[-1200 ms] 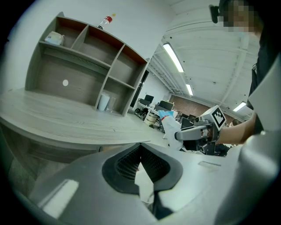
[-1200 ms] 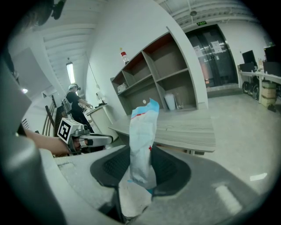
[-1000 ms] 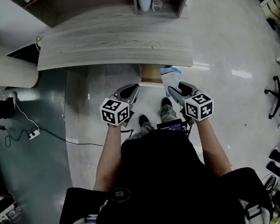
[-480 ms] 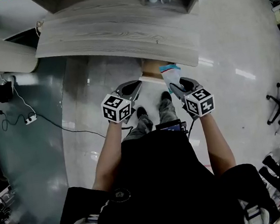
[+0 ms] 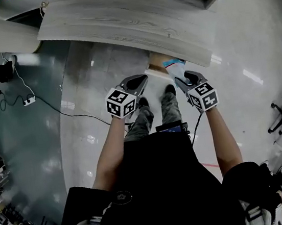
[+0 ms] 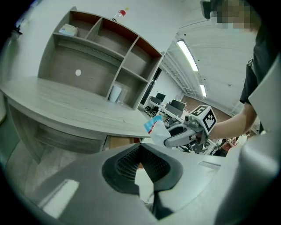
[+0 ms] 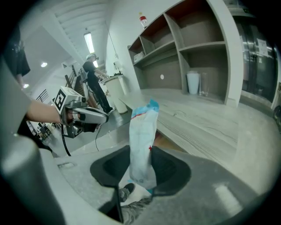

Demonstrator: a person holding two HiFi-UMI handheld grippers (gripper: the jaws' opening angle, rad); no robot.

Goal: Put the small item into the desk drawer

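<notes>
Desk (image 5: 119, 25) fills the top of the head view. Below its front edge, right of centre, the right gripper (image 5: 182, 80) holds a white-and-blue packet (image 5: 175, 68) near a brown panel (image 5: 158, 60), possibly the drawer. In the left gripper view, the left gripper (image 6: 141, 151) sits lower centre, its jaws pressed together on nothing. In the right gripper view, the jaws pinch the packet upright at mid-frame.

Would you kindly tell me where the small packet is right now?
The packet is clamped in the right gripper, right of centre in the head view, just short of the near edge of the desk.
</notes>
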